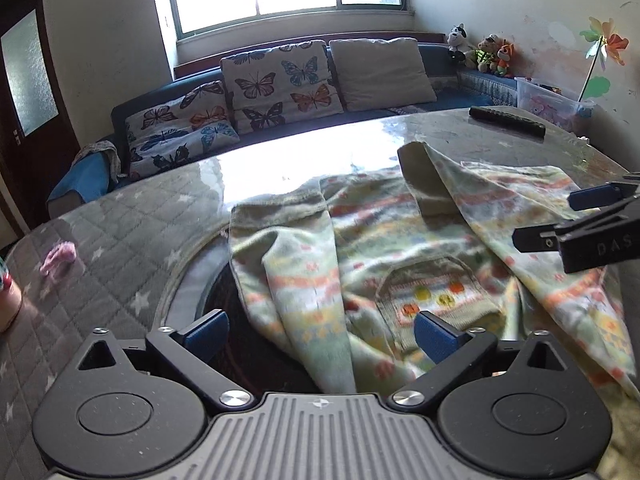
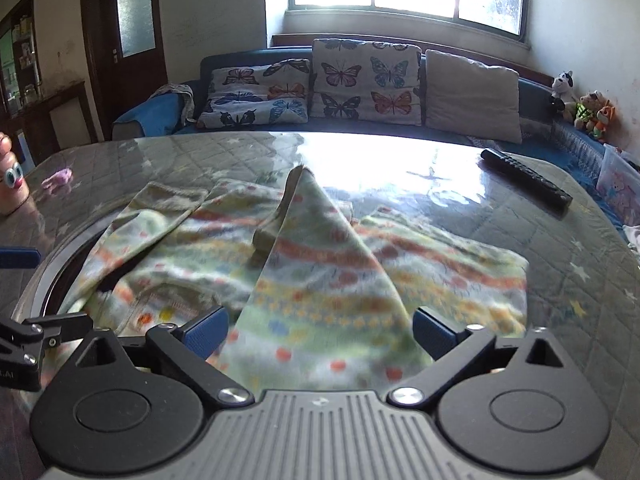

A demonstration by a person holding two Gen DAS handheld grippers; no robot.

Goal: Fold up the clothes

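The sweater [image 2: 312,256] lies rumpled on the desk [image 2: 560,248], nearer than the remote [image 2: 524,180], one sleeve [image 2: 320,240] thrown across its body. Both hand-held grippers, left [image 1: 320,330] and right [image 2: 320,330], hover wide and empty just over its near edge. A bite into the doubled layers could drag body and sleeve together, and the glossy top may let the cloth slide.

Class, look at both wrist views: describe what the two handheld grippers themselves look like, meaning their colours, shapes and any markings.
The left gripper and right gripper match: black angular linkage arms with silver pivot bolts, round black discs, a ribbed grey base and blue-padded jaws. White lettering reading DAS shows on the right gripper's side. No cables or sleeves are visible.
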